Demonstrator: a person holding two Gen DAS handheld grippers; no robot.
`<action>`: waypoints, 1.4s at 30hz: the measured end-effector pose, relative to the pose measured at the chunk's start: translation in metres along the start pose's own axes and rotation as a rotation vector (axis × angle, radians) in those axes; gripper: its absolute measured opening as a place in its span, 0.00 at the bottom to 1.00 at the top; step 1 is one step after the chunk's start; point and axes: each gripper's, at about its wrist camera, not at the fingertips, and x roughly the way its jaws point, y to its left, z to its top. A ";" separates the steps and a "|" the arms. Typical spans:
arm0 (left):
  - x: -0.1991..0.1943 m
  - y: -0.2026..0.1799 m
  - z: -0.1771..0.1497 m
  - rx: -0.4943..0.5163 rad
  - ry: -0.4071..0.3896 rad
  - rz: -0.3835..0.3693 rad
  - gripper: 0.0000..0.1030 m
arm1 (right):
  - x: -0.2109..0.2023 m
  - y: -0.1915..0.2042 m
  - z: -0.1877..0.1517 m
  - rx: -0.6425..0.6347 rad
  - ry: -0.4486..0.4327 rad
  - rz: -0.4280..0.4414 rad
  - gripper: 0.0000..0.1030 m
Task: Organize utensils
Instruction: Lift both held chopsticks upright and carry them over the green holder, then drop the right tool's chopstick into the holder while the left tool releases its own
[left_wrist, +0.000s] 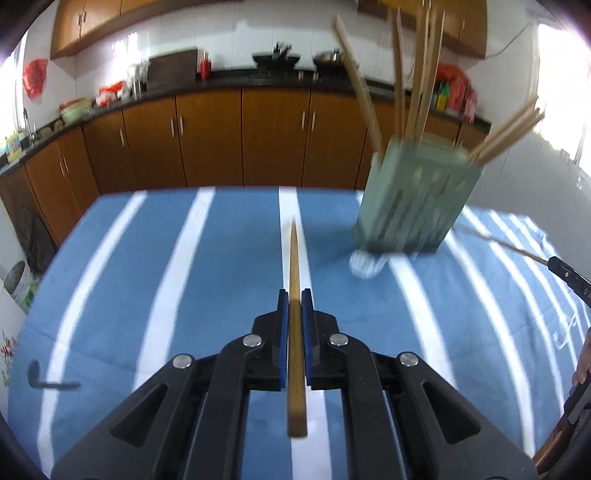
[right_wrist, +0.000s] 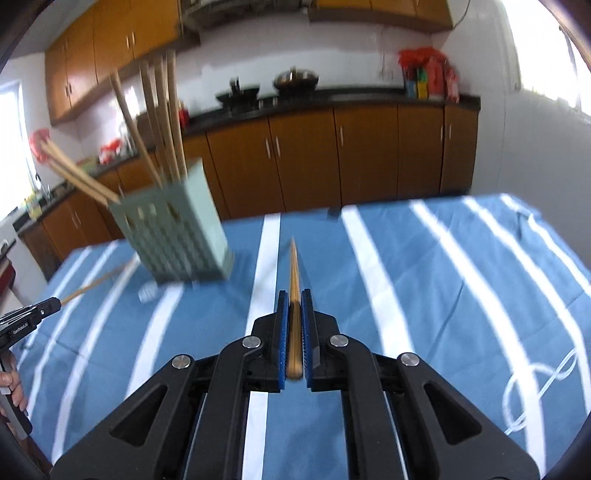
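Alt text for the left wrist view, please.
The left gripper is shut on a chopstick above a blue striped cloth. A green holder full of chopsticks stands ahead to the right.

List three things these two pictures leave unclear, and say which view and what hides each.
- Holder base, left view: blurred; whether it rests on the cloth is unclear.
- Pale object beside the holder, right view: too blurred to identify.
- Right tongs, left view: cut off by the edge, so their grip on the chopstick is hidden there.
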 end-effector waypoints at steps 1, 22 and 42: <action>-0.008 0.000 0.006 -0.001 -0.025 -0.005 0.08 | -0.007 -0.001 0.006 0.004 -0.029 0.002 0.07; -0.104 -0.024 0.086 0.053 -0.228 -0.192 0.07 | -0.088 0.027 0.085 0.008 -0.229 0.251 0.07; -0.119 -0.082 0.167 0.084 -0.455 -0.189 0.07 | -0.094 0.102 0.146 -0.115 -0.537 0.214 0.07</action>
